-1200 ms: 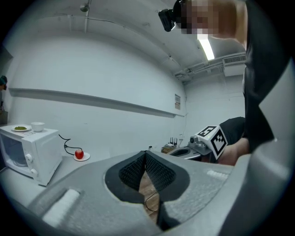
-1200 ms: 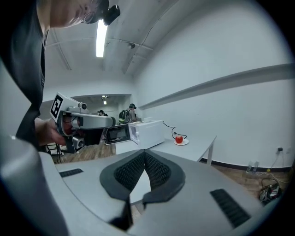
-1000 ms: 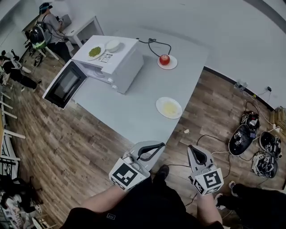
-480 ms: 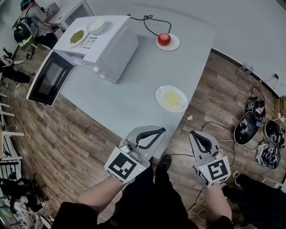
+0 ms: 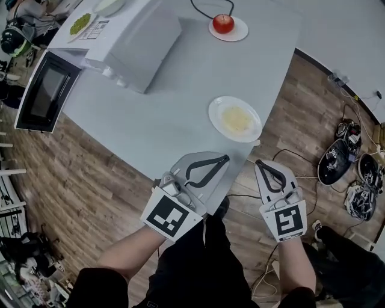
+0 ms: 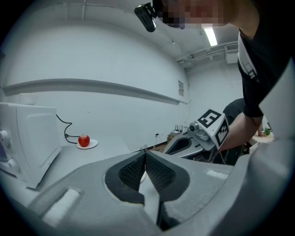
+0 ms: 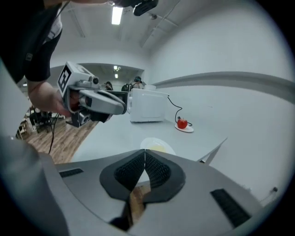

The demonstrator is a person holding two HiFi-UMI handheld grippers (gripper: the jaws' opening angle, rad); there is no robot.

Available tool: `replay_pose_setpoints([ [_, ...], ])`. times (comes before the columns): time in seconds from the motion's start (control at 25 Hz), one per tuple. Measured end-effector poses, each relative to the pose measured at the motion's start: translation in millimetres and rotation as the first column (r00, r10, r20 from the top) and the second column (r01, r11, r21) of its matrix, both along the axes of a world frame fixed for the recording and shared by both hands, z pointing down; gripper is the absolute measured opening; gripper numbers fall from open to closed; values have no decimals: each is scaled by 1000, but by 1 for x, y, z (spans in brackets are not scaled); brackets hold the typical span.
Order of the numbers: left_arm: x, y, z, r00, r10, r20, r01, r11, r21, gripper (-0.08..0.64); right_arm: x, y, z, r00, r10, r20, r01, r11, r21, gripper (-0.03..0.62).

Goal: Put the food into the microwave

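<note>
A white microwave (image 5: 129, 42) stands at the table's far left, its dark door (image 5: 42, 99) swung open. On its top lie a plate of green food (image 5: 81, 24) and a white bowl (image 5: 108, 5). A plate of yellow food (image 5: 236, 119) sits near the table's front corner, and a red apple (image 5: 224, 24) rests on a small plate farther back. My left gripper (image 5: 225, 159) is shut and empty over the table's near edge. My right gripper (image 5: 259, 162) is shut and empty, just off the corner, below the yellow plate (image 7: 156, 146).
The grey table (image 5: 168, 126) ends in a corner close to both grippers. A black power cord (image 5: 201, 9) lies behind the microwave. Cables and round black gear (image 5: 349, 174) clutter the wood floor at the right.
Both grippers have sunk and come closer to the table's near edge and the yellow plate. Their jaws stay shut.
</note>
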State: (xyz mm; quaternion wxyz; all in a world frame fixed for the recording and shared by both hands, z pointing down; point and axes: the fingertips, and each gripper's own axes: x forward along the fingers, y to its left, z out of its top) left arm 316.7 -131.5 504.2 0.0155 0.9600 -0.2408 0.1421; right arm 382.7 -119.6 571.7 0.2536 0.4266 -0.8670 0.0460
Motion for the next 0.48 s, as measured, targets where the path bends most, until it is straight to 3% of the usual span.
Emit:
replay_pose_setpoints([
  [0.12,-6,-5,15,1000,-8,20,8,1000,-3,8,3,-13,20,993,-4,-117,6,1000,22,15],
  [0.32,-9,-10,41,997,-17,69,16,1000,12,8,13,-30,42,975,1,-223,11,999,53,15],
  [0.48,-14,-19,56,997,-19,77,18,1000,11,8,15,-44,59,927,-24,-374,59,995,81,15],
])
